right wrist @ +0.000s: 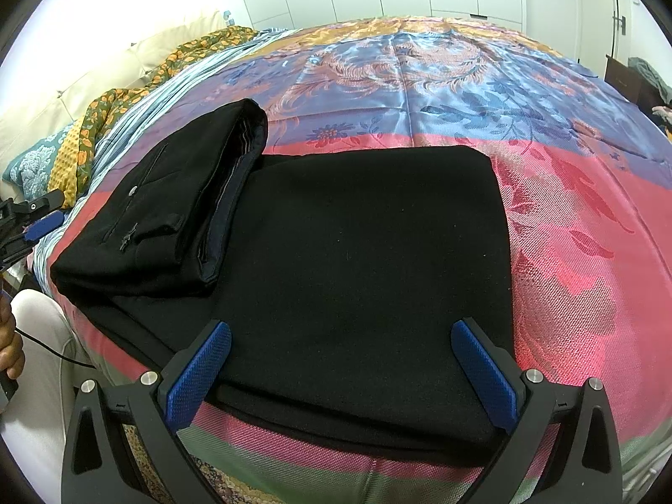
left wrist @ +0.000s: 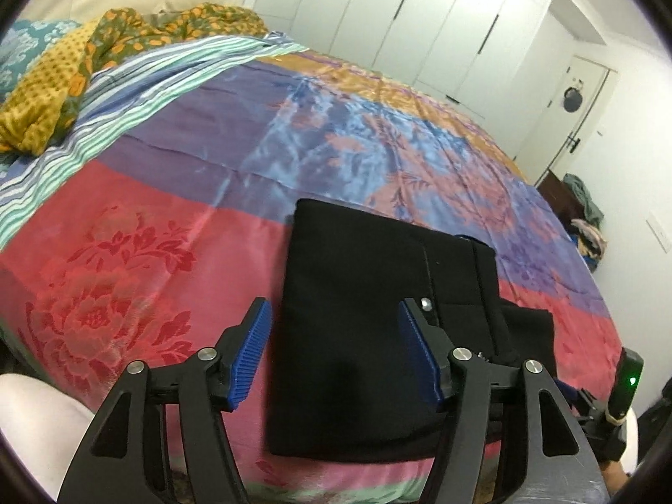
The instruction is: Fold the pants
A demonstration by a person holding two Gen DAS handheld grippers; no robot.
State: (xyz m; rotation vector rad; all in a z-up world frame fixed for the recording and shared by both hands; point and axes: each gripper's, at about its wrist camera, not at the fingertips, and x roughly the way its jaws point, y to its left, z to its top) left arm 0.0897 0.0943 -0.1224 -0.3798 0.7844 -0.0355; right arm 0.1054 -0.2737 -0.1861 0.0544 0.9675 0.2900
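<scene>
Lying near the bed's (right wrist: 588,227) front edge, the black pants (right wrist: 357,277) look mostly folded, waist end doubled over, while the left hand-held gripper (left wrist: 336,353) and right hand-held gripper (right wrist: 341,371) hover spread and empty above them, so the next move probably calls for gripping an edge for a last fold.
</scene>
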